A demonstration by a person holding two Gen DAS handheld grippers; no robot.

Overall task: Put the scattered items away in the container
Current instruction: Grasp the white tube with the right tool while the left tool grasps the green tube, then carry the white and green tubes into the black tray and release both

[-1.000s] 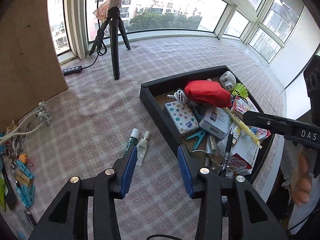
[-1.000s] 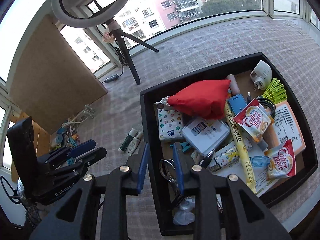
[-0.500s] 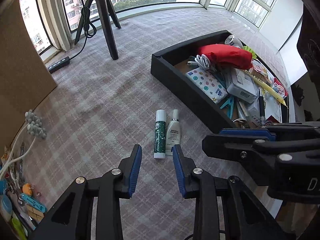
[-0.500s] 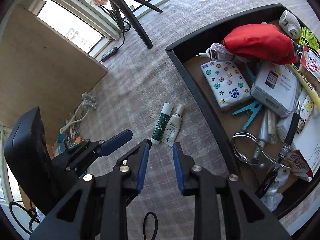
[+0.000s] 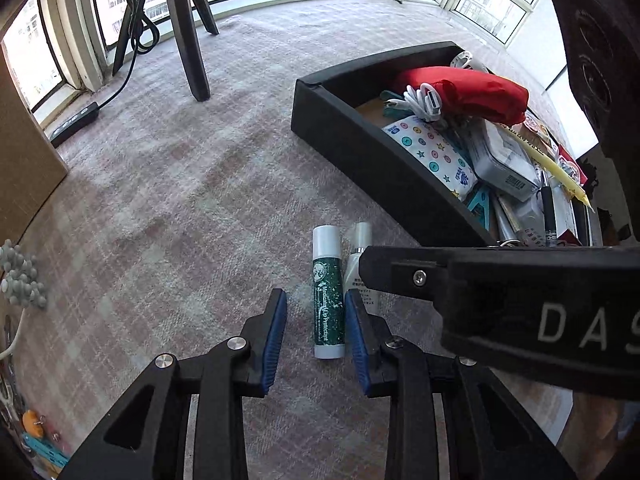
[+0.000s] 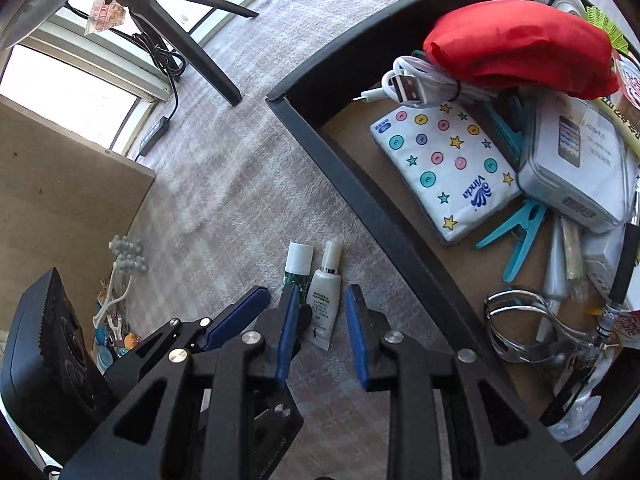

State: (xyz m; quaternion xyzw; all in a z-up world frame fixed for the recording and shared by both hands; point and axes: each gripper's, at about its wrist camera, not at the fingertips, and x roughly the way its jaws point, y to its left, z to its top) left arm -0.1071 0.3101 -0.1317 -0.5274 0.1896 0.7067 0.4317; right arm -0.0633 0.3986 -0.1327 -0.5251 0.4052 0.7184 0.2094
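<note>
A green lip-balm tube (image 5: 328,300) and a small white tube (image 6: 326,296) lie side by side on the checked cloth, left of the black tray (image 5: 384,160). My left gripper (image 5: 316,312) is open, low over the cloth, with the green tube between its blue pads, close to the right pad. My right gripper (image 6: 320,312) is open with the white tube between its pads. The right gripper's body crosses the left wrist view and hides most of the white tube (image 5: 362,240) there. The green tube (image 6: 298,264) is partly hidden in the right wrist view.
The tray (image 6: 360,184) holds a red pouch (image 6: 520,44), a tissue pack (image 6: 444,172), a USB cable (image 6: 408,84), a grey box (image 6: 576,164), clothespins and sachets. A tripod leg (image 5: 188,40) stands behind. A brown board (image 6: 60,184) and small clutter lie at the left.
Both grippers have come down and forward onto the two tubes. The left one now straddles the green tube and the right one the white tube. The jaws stay open.
</note>
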